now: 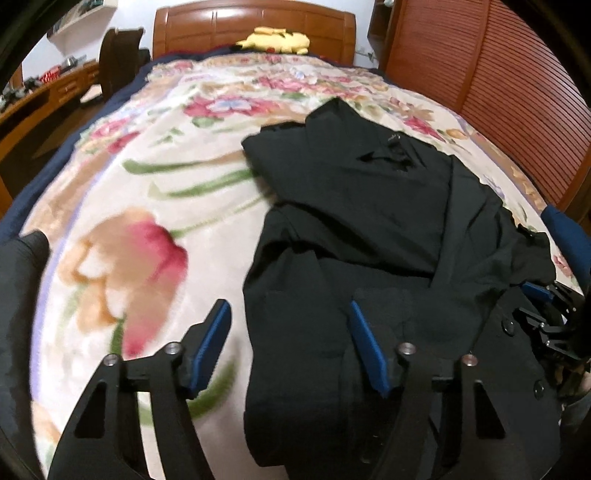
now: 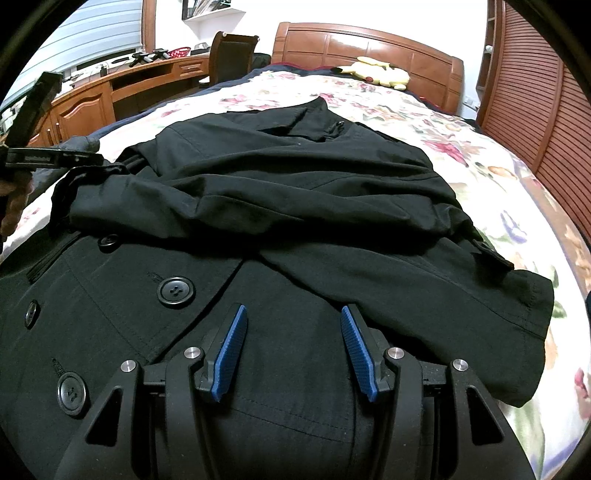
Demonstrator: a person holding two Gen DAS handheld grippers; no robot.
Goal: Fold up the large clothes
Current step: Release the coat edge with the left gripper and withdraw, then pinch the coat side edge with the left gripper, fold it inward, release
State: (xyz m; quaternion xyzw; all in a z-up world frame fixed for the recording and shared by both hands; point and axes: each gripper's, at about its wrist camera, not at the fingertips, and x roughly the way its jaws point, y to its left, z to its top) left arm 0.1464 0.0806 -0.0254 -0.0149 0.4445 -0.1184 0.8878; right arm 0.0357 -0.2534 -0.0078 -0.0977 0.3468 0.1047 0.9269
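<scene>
A black double-breasted coat (image 1: 369, 221) (image 2: 295, 184) lies spread on the floral blanket (image 1: 147, 184) (image 2: 498, 177) of a bed, with both sleeves laid across its chest. My left gripper (image 1: 289, 303) is open at the coat's left edge. One finger is over the blanket and the other over the cloth, and the pads press on nothing. My right gripper (image 2: 293, 307) is open low over the coat's front, just right of the big buttons (image 2: 175, 290), and no cloth is pinched between its blue pads (image 2: 231, 350). It also shows at the right edge of the left wrist view, beside the coat.
A yellow plush toy (image 1: 275, 40) (image 2: 380, 72) lies by the wooden headboard (image 1: 255, 22). A slatted wooden wardrobe (image 1: 498, 92) runs along the bed's right side. A desk (image 2: 122, 85) and a chair (image 2: 231, 55) stand to the left. Bare blanket spreads left of the coat.
</scene>
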